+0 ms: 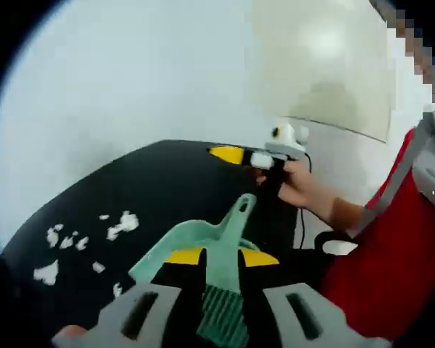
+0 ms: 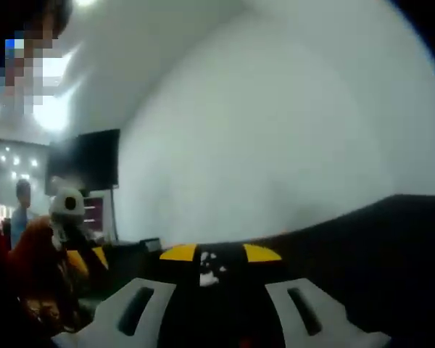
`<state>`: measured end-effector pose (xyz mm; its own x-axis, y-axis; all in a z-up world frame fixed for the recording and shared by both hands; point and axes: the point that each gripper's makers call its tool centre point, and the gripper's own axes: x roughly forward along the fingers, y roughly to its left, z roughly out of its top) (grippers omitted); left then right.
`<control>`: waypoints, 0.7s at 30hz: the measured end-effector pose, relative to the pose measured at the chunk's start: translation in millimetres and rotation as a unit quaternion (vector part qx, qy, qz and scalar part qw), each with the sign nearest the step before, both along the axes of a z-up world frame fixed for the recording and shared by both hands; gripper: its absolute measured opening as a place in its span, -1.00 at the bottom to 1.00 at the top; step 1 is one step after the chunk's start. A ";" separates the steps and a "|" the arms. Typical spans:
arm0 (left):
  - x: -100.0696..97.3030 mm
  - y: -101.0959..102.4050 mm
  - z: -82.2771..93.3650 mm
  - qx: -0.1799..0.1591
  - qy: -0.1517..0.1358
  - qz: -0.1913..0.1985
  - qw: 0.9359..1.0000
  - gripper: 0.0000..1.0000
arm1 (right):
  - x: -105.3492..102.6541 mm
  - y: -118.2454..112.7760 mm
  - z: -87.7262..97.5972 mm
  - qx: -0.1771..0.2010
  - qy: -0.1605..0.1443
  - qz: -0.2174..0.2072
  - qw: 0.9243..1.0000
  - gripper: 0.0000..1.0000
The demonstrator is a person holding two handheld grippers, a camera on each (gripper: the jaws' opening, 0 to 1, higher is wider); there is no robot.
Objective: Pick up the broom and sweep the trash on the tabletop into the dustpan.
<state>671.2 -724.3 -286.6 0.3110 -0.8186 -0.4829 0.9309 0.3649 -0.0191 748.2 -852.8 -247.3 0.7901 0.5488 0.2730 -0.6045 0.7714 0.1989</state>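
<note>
Mint dustpan with its brush is seen lying on the black worktop, just ahead of the spread jaws of the left gripper; paper scraps are scattered beside it. Right gripper is held aloft, jaws spread, empty. The broom handle is best grasped squarely, mid-length.

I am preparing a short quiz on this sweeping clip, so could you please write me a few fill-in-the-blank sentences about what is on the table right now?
1. The dustpan is pale ____ in colour.
2. The white scraps lie on a ____ tabletop.
3. In the left gripper view, the right gripper is held by a bare ____.
4. The scraps lie ____ the dustpan, not in it.

Missing words: green; black; hand; beside
</note>
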 end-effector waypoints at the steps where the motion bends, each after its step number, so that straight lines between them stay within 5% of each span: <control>1: -1.8 -12.4 1.3 -0.012 0.011 -0.009 1.000 -0.59 | 0.2 -1.1 -0.4 0.002 0.001 0.000 1.000 -0.52; 3: -3.0 -31.2 -5.1 -0.004 0.029 -0.031 0.999 -0.47 | 0.5 -2.0 -1.4 0.002 0.003 0.001 1.000 -0.52; 6: 0.5 -45.7 -28.3 0.058 0.030 -0.054 0.996 -0.41 | 1.5 -1.3 -2.4 -0.001 0.004 0.003 1.000 -0.52; 8: -2.8 -48.6 -38.6 0.074 0.060 -0.062 0.994 -0.42 | 1.3 -0.2 -2.8 -0.003 0.005 0.007 1.000 -0.52; 17: 0.4 -45.4 -42.7 0.084 0.063 -0.068 0.992 -0.65 | 0.6 4.0 -1.8 -0.008 -0.001 0.011 1.000 -0.52; 21: 2.5 -41.3 -33.8 0.072 0.031 -0.071 0.994 -0.68 | -0.8 3.7 -0.7 -0.001 -0.001 0.011 1.000 -0.52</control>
<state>673.7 -765.6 -320.4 0.1635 -0.7737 -0.6121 0.9719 0.2329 -0.0348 747.4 -849.1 -248.0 0.7775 0.5662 0.2739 -0.6215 0.7583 0.1967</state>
